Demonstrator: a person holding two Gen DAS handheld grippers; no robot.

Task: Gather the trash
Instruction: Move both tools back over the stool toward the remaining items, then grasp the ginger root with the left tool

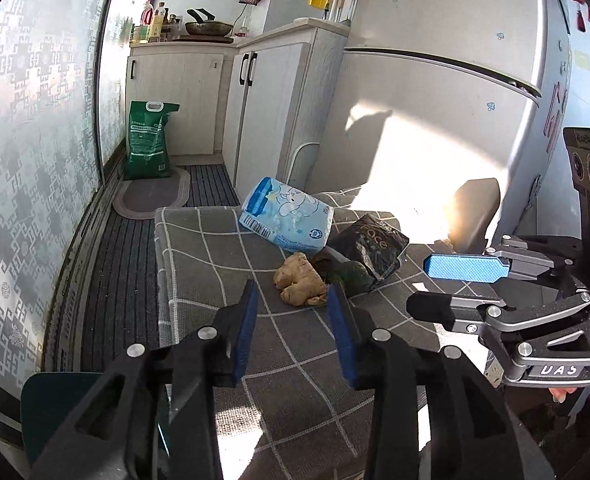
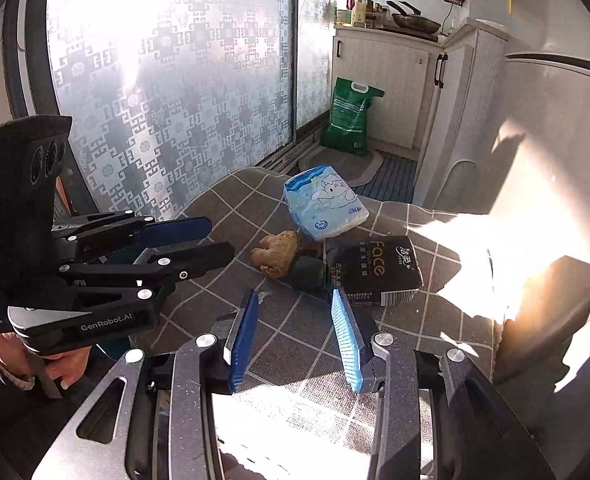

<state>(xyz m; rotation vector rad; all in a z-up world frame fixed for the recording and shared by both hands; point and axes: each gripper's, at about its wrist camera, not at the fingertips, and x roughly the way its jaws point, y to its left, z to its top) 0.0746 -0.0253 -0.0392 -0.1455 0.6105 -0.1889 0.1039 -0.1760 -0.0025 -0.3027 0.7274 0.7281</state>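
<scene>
Both sets of fingers part-open, holding nothing. Ginger root (image 1: 301,279) lies on the checked table (image 1: 199,264) just ahead of the left gripper (image 1: 295,330), long axis roughly across its gap. Right gripper (image 2: 295,336) sits further off; left looks nearer.

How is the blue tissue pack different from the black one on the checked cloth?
The blue tissue pack is pale blue with a cartoon animal; the black tissue pack is dark with the word "Face" on it. The blue tissue pack sits tilted, farther from the grippers; the black tissue pack lies flatter and nearer. Both are soft plastic packs resting on the checked cloth, beside the ginger root.
</scene>
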